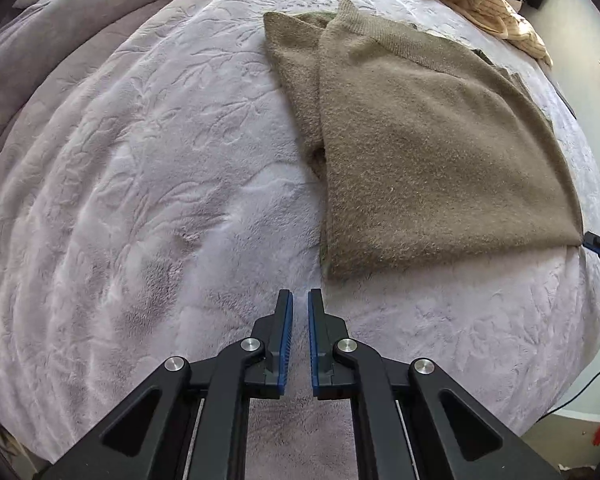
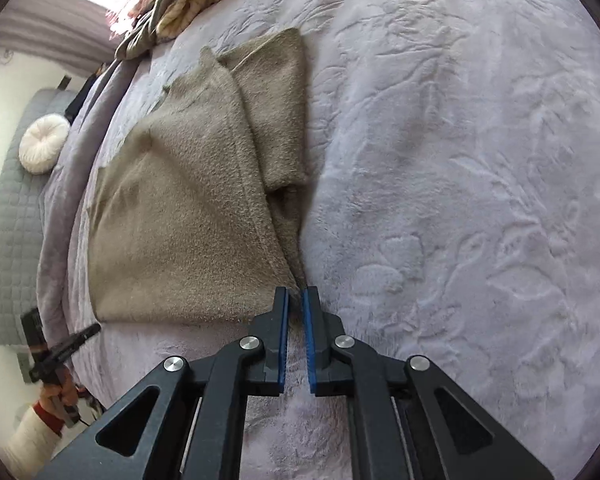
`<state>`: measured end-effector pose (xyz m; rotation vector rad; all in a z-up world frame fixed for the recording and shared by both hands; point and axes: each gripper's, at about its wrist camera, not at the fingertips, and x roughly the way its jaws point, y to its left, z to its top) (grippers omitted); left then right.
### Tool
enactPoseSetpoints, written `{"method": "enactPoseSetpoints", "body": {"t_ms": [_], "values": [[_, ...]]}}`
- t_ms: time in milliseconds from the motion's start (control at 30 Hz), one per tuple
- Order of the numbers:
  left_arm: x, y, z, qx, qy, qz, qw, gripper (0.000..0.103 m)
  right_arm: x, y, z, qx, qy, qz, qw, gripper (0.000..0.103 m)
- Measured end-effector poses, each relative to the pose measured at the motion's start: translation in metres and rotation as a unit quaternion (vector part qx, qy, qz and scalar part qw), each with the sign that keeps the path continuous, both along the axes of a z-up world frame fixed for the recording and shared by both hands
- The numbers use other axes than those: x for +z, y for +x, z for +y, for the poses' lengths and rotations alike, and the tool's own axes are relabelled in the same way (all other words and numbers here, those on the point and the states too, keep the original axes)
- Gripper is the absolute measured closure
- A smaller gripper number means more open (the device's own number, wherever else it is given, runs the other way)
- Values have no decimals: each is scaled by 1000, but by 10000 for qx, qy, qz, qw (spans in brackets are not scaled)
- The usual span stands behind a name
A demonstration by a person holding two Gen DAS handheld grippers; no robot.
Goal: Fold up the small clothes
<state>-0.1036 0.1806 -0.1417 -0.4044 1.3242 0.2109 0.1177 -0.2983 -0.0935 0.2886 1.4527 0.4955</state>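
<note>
Left wrist view: left gripper (image 1: 299,300) pointed down at the lilac blanket (image 1: 140,200), jaws nearly together with only a thin slit between the blue pads (image 1: 287,340), nothing caught in it, just blanket pile below. Olive-brown sweater (image 1: 432,168) spread flat ahead and to the right of those fingertips, its near hem close beyond them but apart, one sleeve folded along its left side. Tip of the right gripper (image 1: 598,242) at the far right edge, touching the sweater's near right corner. Striped cream garment (image 1: 496,4) bunched well beyond the sweater, near the far edge of the bed. Right wrist view: right gripper (image 2: 295,300) closed on the near corner of the sweater (image 2: 188,208), a pinch of the brown knit showing between the blue pads (image 2: 309,340) at the very tips. Rest of the sweater stretched ahead and to the left of this gripper, the folded sleeve running straight ahead from the tips. Left gripper (image 2: 94,329) low at the left, by the sweater's other near corner, held in a hand (image 2: 62,394) with a pale sleeve (image 2: 28,436). Round white cushion (image 2: 44,142) far off to the left, beyond the blanket (image 2: 460,160).
</note>
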Motion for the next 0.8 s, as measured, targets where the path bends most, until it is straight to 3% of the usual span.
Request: {"method": "enactPoseSetpoints", "body": {"t_ms": [33,100,133,267,333,367,400,433,467,500,533,667,700,800], "values": [[1,-3,0,127,38,21,9999,95,2,-3,-4,-153,131,83,9998,83],[2,-5,-2,281,129,95,9995,95,3,-15,-11,-485,664,287,9962,45],[1,-5,-4,321,129,92,9994,95,1,-20,-11,-626,874,375,9935,39],[-3,-3,-16,411,-4,126,9991,95,-21,-23,-5,-1235,1211,589,9832,47],[-1,0,-27,406,-69,145,9990,95,-35,-18,-3,-1654,1340,766,9741,71],[1,1,-29,403,-67,136,9991,95,-39,-18,-1,-1751,1320,841,9720,92],[3,4,-33,405,-71,114,9991,95,-39,-17,0,-1779,1305,840,9717,92],[5,5,-35,419,-92,77,9991,87,-35,-18,2,-1726,1220,710,9748,93],[6,5,-35,451,-109,51,9989,45,-30,-19,4,-1612,1015,503,9804,93],[8,5,-35,544,-76,38,9985,20,-29,-18,5,-1538,811,393,9840,93],[11,2,-34,639,-10,-47,9979,5,-33,-19,4,-1559,680,418,9845,93],[20,2,-32,734,114,-166,9971,5,-31,-17,4,-1460,508,465,9869,91],[20,2,-32,742,163,-156,9970,5,-23,-17,8,-1334,317,364,9899,86],[23,4,-32,807,310,-149,9961,5,9,-18,13,-1185,-320,-194,9922,84]]}}
